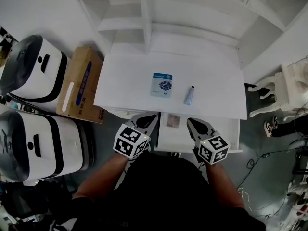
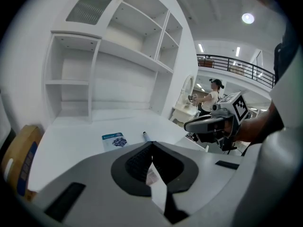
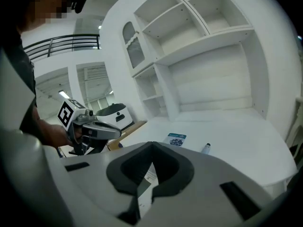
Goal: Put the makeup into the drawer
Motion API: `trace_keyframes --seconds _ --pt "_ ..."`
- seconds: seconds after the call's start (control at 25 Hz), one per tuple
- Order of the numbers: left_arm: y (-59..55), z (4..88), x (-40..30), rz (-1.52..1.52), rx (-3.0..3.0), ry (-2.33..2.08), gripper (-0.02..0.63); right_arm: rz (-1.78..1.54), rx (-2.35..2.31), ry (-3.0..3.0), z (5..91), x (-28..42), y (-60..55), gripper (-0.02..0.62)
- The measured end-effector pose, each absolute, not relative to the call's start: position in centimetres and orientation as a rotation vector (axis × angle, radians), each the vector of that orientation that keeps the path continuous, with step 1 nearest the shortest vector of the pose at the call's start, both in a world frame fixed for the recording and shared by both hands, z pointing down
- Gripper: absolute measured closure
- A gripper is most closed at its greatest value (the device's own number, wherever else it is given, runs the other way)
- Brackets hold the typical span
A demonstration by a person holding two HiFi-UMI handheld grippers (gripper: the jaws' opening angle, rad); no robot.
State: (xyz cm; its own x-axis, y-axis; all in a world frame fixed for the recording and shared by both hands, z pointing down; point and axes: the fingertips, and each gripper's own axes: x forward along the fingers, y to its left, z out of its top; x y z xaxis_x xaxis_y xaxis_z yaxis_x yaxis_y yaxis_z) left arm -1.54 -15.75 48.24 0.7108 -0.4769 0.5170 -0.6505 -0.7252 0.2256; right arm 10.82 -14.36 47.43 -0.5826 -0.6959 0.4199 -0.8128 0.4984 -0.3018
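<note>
closest to me in the head view, my left gripper and right gripper sit low in front of the desk, one on each side of the white pulled-out drawer. both sets of jaws are pressed together with nothing between them. each gripper's own view shows the dark pads meeting at the tips, and all i can see through the slit below is drawer. in the right gripper view, the left gripper is off to the side with its marker cube up.

there's a small brownish square sachet lying flat in the drawer, near the desk edge.

past that, on the white desk, is the small grey-blue tube with a dark cap. it's slim, lying flat, right of centre and not far from the front edge. its long axis runs front to back with a slight lean, and the cap end points away from me toward the shelves. just left of it, not touching, is a flat blue-and-white packet with a dark picture in the middle, lying face up with its long side also front to back.

behind all that is the white shelf unit. a brown cardboard box sits off the desk's left end.
</note>
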Motion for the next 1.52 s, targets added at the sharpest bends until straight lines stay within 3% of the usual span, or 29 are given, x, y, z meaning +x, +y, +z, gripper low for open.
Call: trace_keyframes --seconds 0.8,1.52 --pt "-15.8 48.1 -1.4 0.6 2.538 -0.872 0.595 0.797 1.327 -2.479 48.8 11.2 -14.5 0.566" --pt "-14.8 51.1 -5.1 0.649 2.389 -1.009 0.595 0.871 1.534 -2.157 58.8 15.8 -21.4 0.563"
